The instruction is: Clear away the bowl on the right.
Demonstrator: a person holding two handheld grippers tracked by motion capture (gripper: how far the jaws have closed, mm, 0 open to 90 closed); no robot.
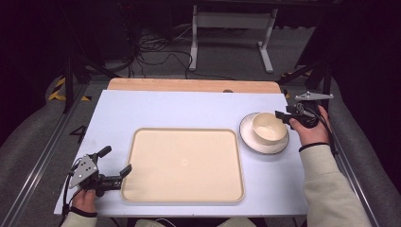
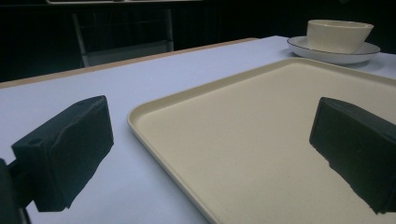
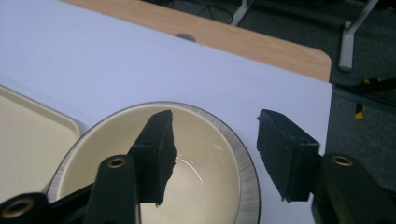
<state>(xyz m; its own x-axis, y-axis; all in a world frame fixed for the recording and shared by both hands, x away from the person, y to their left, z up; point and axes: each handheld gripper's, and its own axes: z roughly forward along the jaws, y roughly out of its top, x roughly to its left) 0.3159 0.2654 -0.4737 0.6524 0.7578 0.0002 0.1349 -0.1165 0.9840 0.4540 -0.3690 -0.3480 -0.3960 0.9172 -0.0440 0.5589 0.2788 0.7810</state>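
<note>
A cream bowl [image 1: 269, 127] stands on a white plate [image 1: 249, 138] with a dark rim, at the right of the table. My right gripper [image 1: 282, 116] is at the bowl's right edge. In the right gripper view its jaws straddle the bowl's [image 3: 201, 140] rim, one inside and one outside, with a gap still showing, so the right gripper [image 3: 215, 140] is open. My left gripper [image 1: 117, 160] rests open near the front left corner of the cream tray [image 1: 184, 163], with nothing between its fingers. In the left gripper view, its jaws frame the tray [image 2: 261, 126], with the bowl [image 2: 338, 35] far off.
The tray takes up the middle of the pale blue table top [image 1: 179, 109]. A wooden strip [image 1: 189, 85] runs along the far edge, and beyond it lie cables and a frame's legs on the floor. Metal rails flank both sides of the table.
</note>
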